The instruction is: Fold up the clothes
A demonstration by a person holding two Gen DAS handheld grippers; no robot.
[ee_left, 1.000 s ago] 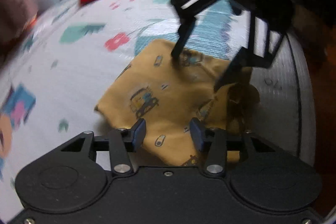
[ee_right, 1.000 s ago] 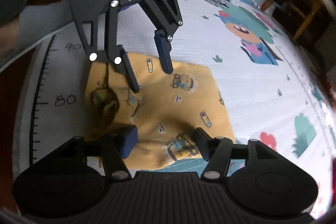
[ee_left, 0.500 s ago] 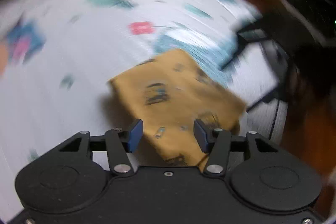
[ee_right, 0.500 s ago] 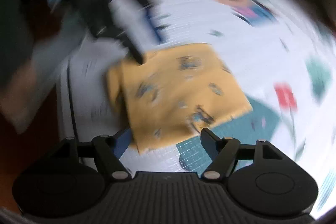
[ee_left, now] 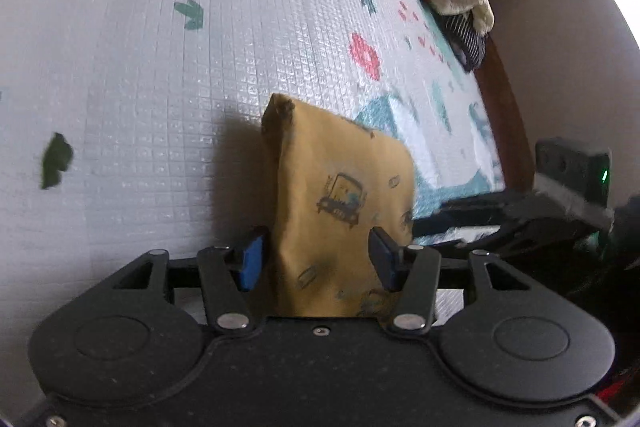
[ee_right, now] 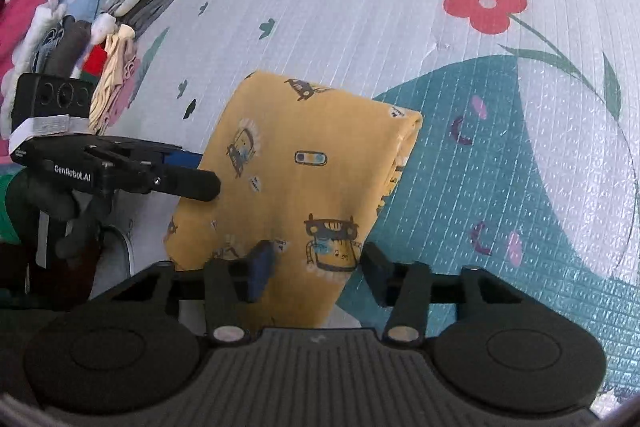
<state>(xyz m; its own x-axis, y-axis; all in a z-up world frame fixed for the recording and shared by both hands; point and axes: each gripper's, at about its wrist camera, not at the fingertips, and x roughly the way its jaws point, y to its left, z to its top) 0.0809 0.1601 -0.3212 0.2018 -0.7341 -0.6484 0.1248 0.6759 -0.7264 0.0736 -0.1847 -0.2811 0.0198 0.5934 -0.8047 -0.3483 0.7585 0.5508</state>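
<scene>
Fingers: left gripper [ee_left: 314, 259] apart; right gripper [ee_right: 316, 269] closing, both straddling folded yellow car-print garment [ee_right: 296, 183] at play mat [ee_right: 360, 27] edge. Soft, light, floppy; pinch near-edge corners.

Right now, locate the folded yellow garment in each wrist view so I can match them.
Left wrist view: the yellow garment stands centre-bottom, running down between the tool's blue pads.
Right wrist view: the yellow garment fills the centre, its near end between the pads, with the left tool at its left edge.
Shared landmark: the red flower printed on the play mat.
</scene>
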